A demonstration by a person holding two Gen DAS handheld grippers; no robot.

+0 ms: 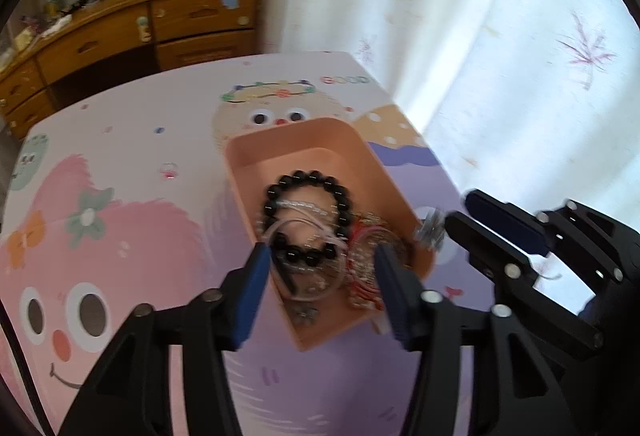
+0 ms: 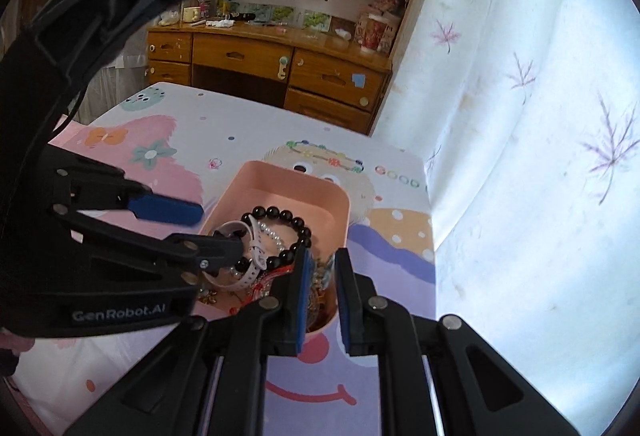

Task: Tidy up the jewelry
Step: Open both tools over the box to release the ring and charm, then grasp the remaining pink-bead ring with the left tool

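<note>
**Pink tray holds jewelry; both grippers at tray**

Left wrist view: pink tray [image 1: 280, 144] on table [image 1: 140, 156] contains black bead bracelet [image 1: 306, 196]. Left gripper [image 1: 320, 276] jaws apart above it.

Right wrist view: right gripper [image 2: 322, 288] jaws slightly apart, straddling the tray's near rim.

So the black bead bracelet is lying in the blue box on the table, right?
Not quite: the box is pink, not blue. The black bead bracelet does lie inside it, on the table. The left wrist view shows this plainly; only the gripper pads are blue.
</note>
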